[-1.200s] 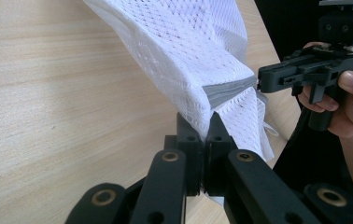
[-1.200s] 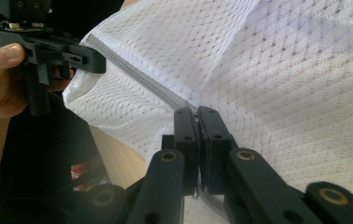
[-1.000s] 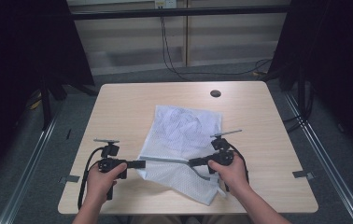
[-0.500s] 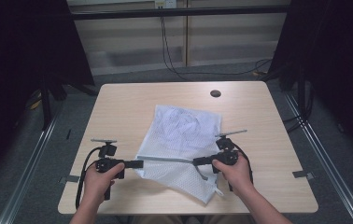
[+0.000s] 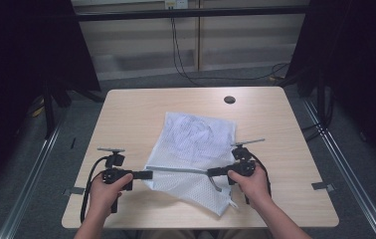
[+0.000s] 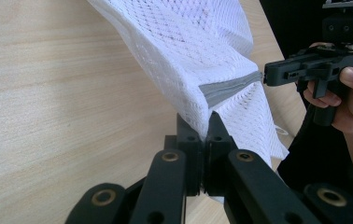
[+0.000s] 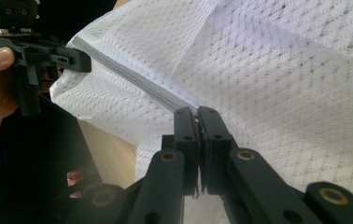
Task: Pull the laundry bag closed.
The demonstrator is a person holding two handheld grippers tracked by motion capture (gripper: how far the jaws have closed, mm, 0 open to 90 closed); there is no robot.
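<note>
The left gripper is clamped on one end of the mesh bag's grey zip edge; the right gripper pinches the other end. The bag hangs stretched between them over the table. Likely step: tensioning the zip. Next probably needs the slider found.
</note>
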